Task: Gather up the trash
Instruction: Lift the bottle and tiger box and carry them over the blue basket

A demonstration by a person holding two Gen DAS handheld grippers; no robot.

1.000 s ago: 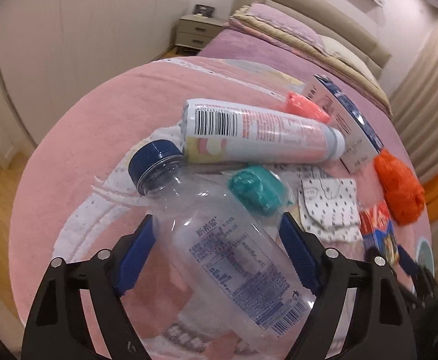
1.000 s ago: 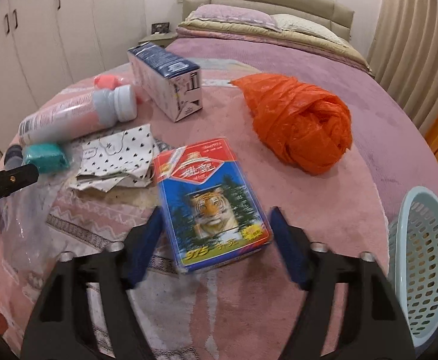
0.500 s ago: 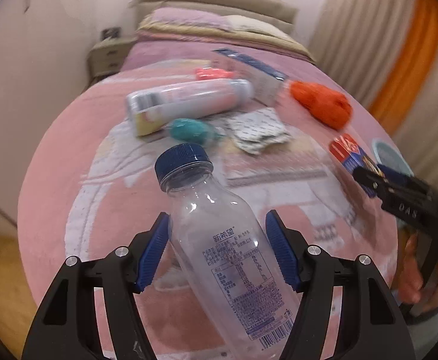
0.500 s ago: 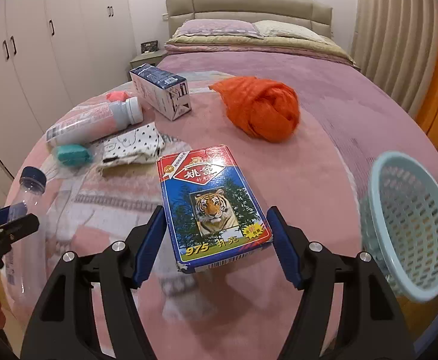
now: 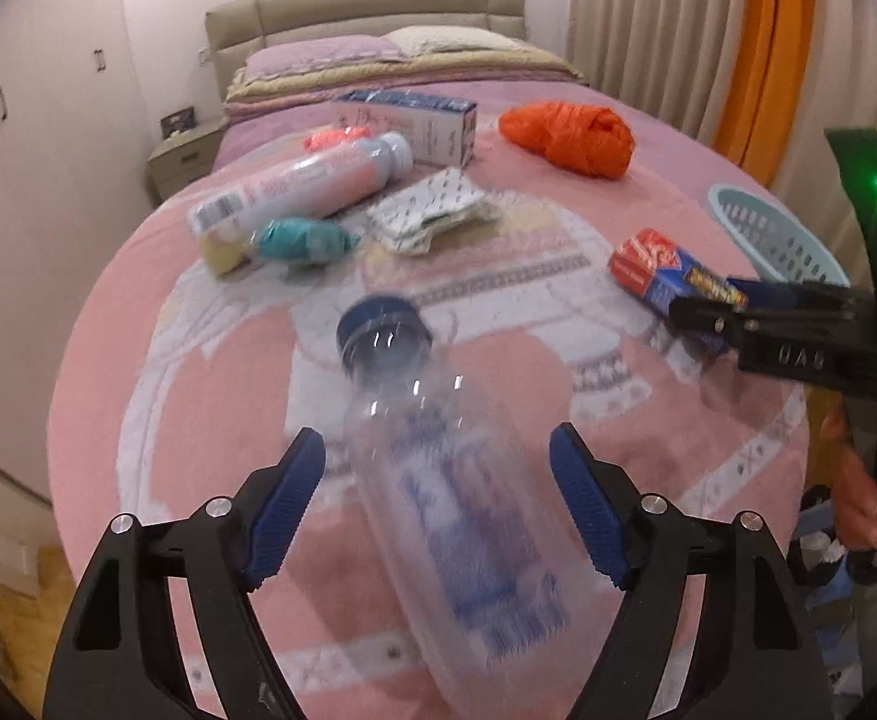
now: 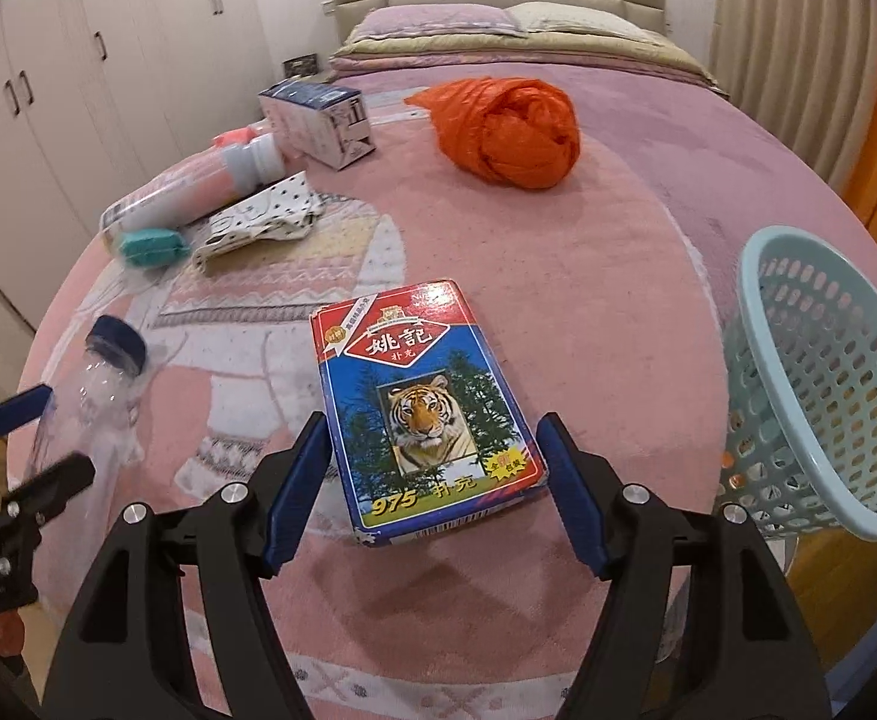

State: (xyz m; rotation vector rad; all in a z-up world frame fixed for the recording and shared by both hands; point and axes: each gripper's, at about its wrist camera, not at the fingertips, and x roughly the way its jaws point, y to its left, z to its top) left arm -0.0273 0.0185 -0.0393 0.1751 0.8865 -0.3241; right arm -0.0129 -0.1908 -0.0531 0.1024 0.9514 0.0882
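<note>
Pink bedspread (image 6: 558, 240): right gripper (image 6: 432, 480) clamps card box (image 6: 420, 408); basket (image 6: 822, 384) interior only here; left gripper (image 5: 438, 504) grip on bottle (image 5: 438, 480) unclear.

My left wrist view looks from the foot of the bed (image 5: 138, 312) toward the headboard; my right view faces likewise, further right. Both share the basket (image 5: 780, 228) (image 6: 822, 384).

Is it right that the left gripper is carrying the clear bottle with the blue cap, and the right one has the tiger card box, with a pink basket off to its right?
Not quite: the basket is light blue, as the right wrist view shows. The rest stands: left gripper carries the clear bottle, right gripper the tiger card box.
</note>
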